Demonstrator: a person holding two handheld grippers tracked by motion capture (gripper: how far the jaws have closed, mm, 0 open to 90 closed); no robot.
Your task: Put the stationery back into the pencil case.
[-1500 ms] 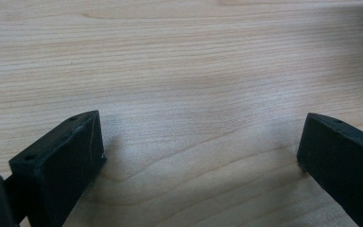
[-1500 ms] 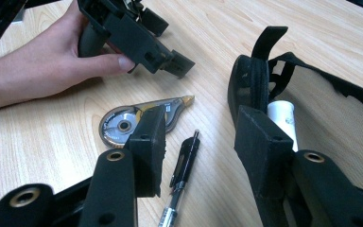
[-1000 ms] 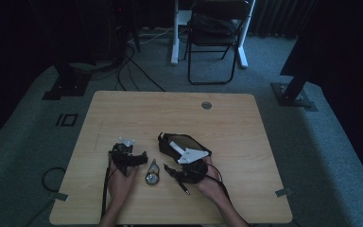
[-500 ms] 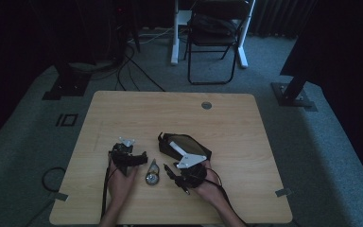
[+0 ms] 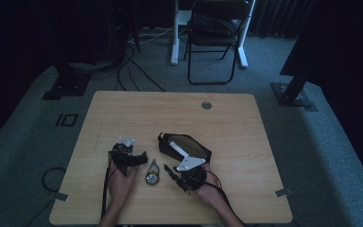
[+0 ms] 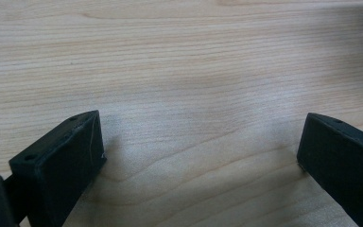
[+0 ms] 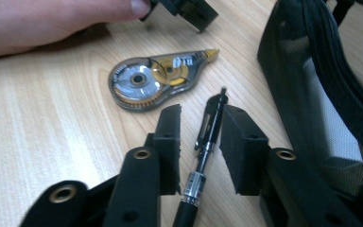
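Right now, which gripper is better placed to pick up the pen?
Right. The right gripper already straddles the pen, jaws just closing. The left gripper is open over bare table.

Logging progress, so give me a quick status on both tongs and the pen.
Right tongs closing around slim black pen, pads not yet pressing. Left tongs open over bare wood. Clear correction tape dispenser beside.

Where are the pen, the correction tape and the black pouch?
pen (image 7: 207,139): right gripper view, on its barrel between the jaws.
correction tape (image 7: 144,85): right gripper view, on its clear case by the grey wheel.
black pouch (image 5: 191,146): high view, on its open inside.
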